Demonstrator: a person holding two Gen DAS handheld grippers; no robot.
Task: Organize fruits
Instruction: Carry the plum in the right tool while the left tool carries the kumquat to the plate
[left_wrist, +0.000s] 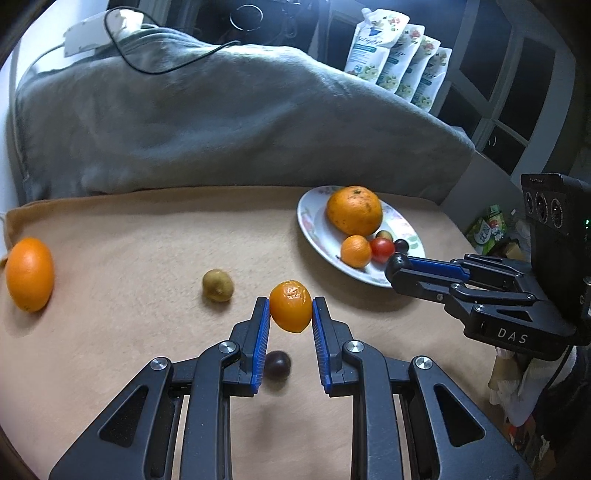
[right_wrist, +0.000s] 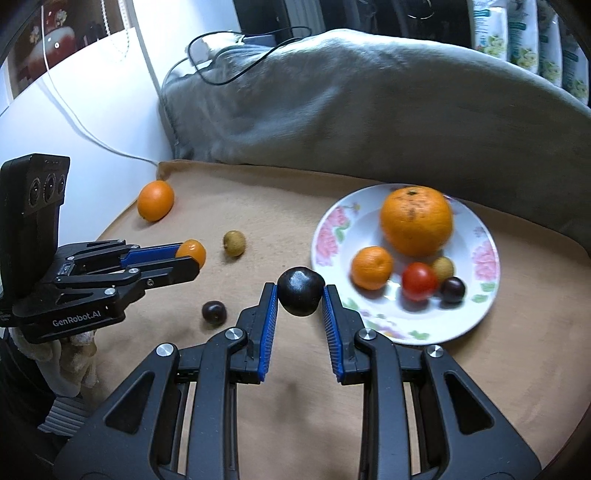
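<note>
My left gripper (left_wrist: 290, 312) is shut on a small orange mandarin (left_wrist: 290, 311) and holds it above the tan cloth (left_wrist: 129, 258); it also shows in the right wrist view (right_wrist: 188, 258). My right gripper (right_wrist: 300, 293) is shut on a dark round plum (right_wrist: 300, 291), just left of the floral plate (right_wrist: 480, 314). In the left view the right gripper (left_wrist: 397, 264) sits at the plate's near rim (left_wrist: 310, 229). The plate holds a big orange (right_wrist: 416, 219), a mandarin (right_wrist: 371, 267), a red tomato (right_wrist: 419, 281) and small dark fruit (right_wrist: 452, 290).
On the cloth lie an orange (left_wrist: 29, 273) at far left, a kiwi-like brown fruit (left_wrist: 218, 285) and a dark plum (left_wrist: 277, 364) under my left gripper. A grey blanket (left_wrist: 221, 122) with a black cable rises behind. Pouches (left_wrist: 399, 55) stand at back right.
</note>
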